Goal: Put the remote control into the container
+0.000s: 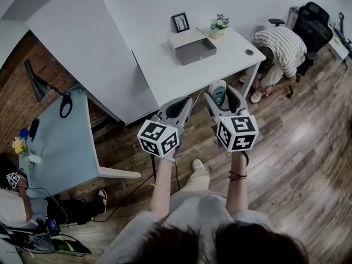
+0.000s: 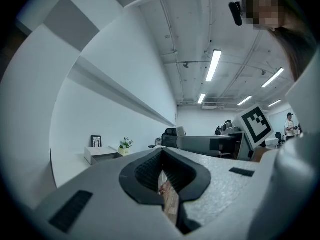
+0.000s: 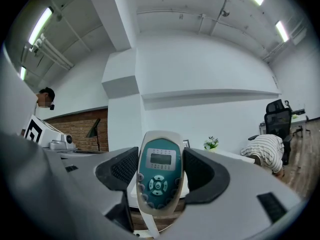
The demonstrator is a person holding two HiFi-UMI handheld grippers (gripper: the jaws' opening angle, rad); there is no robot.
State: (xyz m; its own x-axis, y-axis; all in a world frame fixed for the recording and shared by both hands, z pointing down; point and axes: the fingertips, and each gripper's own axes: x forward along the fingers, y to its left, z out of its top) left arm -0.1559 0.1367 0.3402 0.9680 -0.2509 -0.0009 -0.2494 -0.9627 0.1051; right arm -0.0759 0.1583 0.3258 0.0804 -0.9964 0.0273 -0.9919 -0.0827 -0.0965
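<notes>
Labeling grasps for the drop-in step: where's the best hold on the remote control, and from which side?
Best bet: grip the remote control across its long side edges beside the keypad, coming from its bottom end. The body is narrow there, and the right gripper holds it that way now, upright, leaving the top end free.

Smooth glossy plastic remote control [image 3: 158, 171]; matt white tabletop [image 1: 165, 70]; matt grey container [image 1: 192, 46]; wood-plank floor [image 1: 297, 147]

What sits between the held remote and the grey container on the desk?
Only bare white desk top separates remote control and container, seen in head view.
</notes>
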